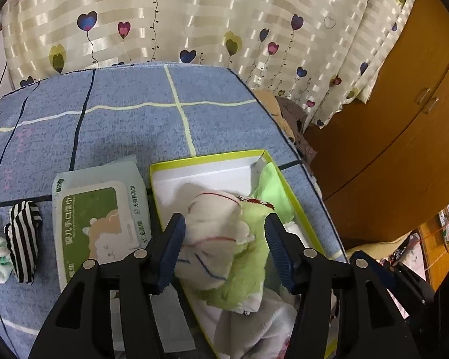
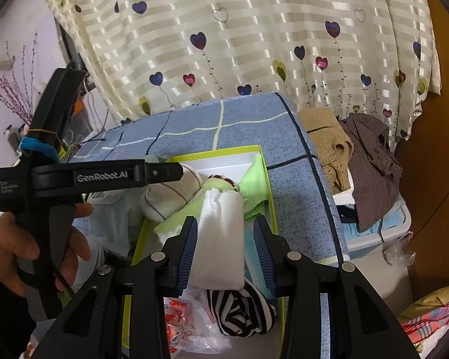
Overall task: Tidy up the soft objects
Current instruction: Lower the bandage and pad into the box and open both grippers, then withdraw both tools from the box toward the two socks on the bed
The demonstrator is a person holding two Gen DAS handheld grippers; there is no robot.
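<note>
While our left claw [image 1: 224,248] gaped around the cream sock [image 1: 212,224] in the box [image 1: 206,160], our right claw [image 2: 226,251] gripped a white bundle [image 2: 221,239] at lower centre.

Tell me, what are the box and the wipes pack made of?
The box looks like thin cardboard: stiff straight walls, matte white inside, lime-green rim. The wipes pack seems soft plastic film, slightly glossy and wrinkled at the edges, with what may be a stiffer flip lid on top.
</note>
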